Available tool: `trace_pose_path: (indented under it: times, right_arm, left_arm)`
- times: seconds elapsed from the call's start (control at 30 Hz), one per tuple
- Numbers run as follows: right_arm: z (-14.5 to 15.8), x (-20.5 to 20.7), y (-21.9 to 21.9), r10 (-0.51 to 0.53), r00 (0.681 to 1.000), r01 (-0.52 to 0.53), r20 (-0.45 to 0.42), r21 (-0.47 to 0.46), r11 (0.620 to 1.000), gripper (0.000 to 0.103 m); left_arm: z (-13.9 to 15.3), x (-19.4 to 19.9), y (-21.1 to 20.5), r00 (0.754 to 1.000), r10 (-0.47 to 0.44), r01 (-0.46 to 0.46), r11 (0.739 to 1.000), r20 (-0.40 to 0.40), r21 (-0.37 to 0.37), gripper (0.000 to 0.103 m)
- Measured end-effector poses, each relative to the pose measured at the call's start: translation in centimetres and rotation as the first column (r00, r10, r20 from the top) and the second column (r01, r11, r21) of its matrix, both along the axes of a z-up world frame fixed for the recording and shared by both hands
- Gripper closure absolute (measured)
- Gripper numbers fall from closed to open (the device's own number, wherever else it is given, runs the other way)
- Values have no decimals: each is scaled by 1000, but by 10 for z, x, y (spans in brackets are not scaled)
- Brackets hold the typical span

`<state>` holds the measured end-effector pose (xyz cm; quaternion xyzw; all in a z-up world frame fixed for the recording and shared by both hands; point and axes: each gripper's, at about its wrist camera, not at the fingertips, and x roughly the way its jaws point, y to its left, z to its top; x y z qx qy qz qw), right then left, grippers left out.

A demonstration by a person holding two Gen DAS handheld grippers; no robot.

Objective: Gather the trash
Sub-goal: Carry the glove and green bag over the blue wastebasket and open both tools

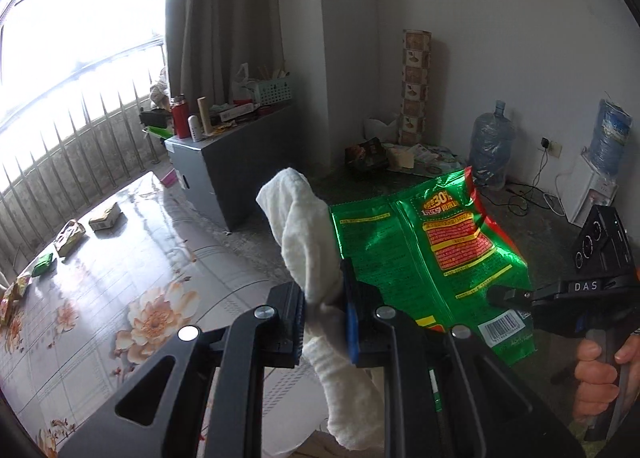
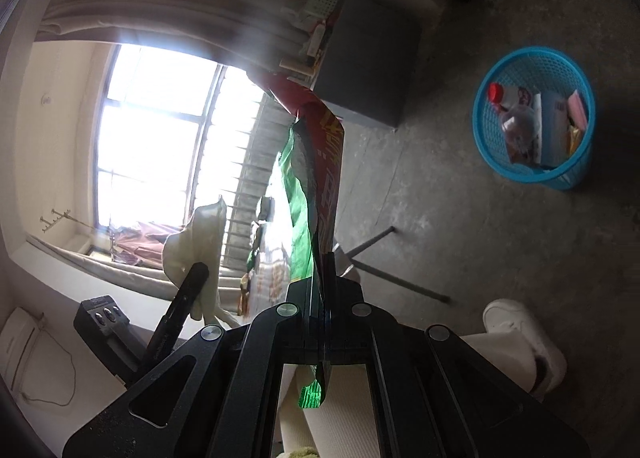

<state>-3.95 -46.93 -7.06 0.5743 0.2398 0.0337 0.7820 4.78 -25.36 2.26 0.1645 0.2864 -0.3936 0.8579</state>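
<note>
A white cloth (image 1: 304,242) is pinched between the pads of my left gripper (image 1: 326,322), which is shut on it; its ends stick up and hang down. To the right, my right gripper (image 1: 504,296) is shut on the lower edge of a green snack bag (image 1: 432,254), held up in the air. In the right wrist view the right gripper (image 2: 320,298) clamps the green snack bag (image 2: 316,170), which rises edge-on from the jaws. The left gripper (image 2: 192,278) with the cloth (image 2: 200,238) shows at left. A blue mesh basket (image 2: 492,146) with a bottle and wrappers stands on the floor at the right.
A floral-covered table (image 1: 132,282) carries several small packets (image 1: 72,236) near the window rail. A grey cabinet (image 1: 224,166) with clutter stands behind it. Water jugs (image 1: 490,146), a dispenser and cables sit by the far wall. A person's white shoe (image 2: 520,334) and a table leg (image 2: 396,278) are below.
</note>
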Motion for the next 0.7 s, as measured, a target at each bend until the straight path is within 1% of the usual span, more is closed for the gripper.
trace_pose_path:
  times: [0.07, 0.1, 0.13, 0.2, 0.23, 0.37, 0.4, 0.43, 0.5, 0.53, 0.57, 0.6, 0.63, 0.67, 0.7]
  right_arm:
    - [-10, -10, -16, -52, 999, 52, -11, 14, 999, 103]
    - [-16, -13, -26, -79, 997, 79, -18, 21, 997, 103]
    - [-23, -16, -35, -105, 994, 106, -25, 30, 994, 103]
    - [-37, -20, -55, -155, 987, 157, -43, 47, 986, 103]
    - [-44, -20, -65, -178, 983, 181, -54, 56, 982, 103]
    - [-82, -11, -103, -251, 960, 262, -122, 92, 961, 103]
    - [-93, -7, -113, -261, 956, 276, -136, 111, 955, 103]
    - [-104, -5, -122, -275, 950, 294, -151, 123, 948, 103]
    - [-126, 5, -137, -305, 935, 332, -180, 139, 933, 102]
    - [-137, 10, -145, -316, 930, 346, -186, 156, 925, 100]
    - [-150, 16, -149, -324, 924, 358, -204, 162, 919, 100]
    - [-163, 22, -155, -328, 913, 371, -241, 158, 915, 91]
    - [-176, 29, -160, -322, 905, 372, -279, 151, 916, 70]
    - [-189, 34, -165, -310, 894, 372, -324, 148, 917, 61]
    - [-200, 36, -166, -303, 875, 381, -379, 148, 913, 57]
  left_arm:
    - [-10, 5, -36, 996, -56, 57, 998, -70, 10, 88]
    - [-16, 10, -54, 990, -82, 83, 997, -114, 8, 88]
    - [-22, 14, -73, 981, -105, 108, 994, -161, 10, 88]
    - [-40, 26, -113, 955, -139, 151, 988, -264, 25, 87]
    - [-49, 31, -134, 943, -146, 164, 986, -299, 35, 87]
    - [-91, 48, -207, 906, -181, 230, 969, -382, 86, 85]
    - [-102, 51, -223, 902, -174, 237, 965, -395, 116, 85]
    - [-111, 53, -238, 903, -173, 244, 960, -393, 140, 85]
    - [-129, 58, -262, 904, -190, 266, 951, -384, 155, 85]
    - [-139, 63, -272, 901, -185, 266, 950, -393, 163, 81]
    - [-150, 67, -281, 897, -172, 261, 949, -408, 175, 78]
    - [-161, 72, -289, 891, -157, 257, 948, -426, 188, 65]
    - [-171, 75, -293, 887, -143, 251, 948, -438, 198, 50]
    - [-178, 78, -296, 890, -121, 236, 947, -440, 217, 47]
    - [-184, 80, -299, 894, -100, 223, 945, -437, 240, 47]
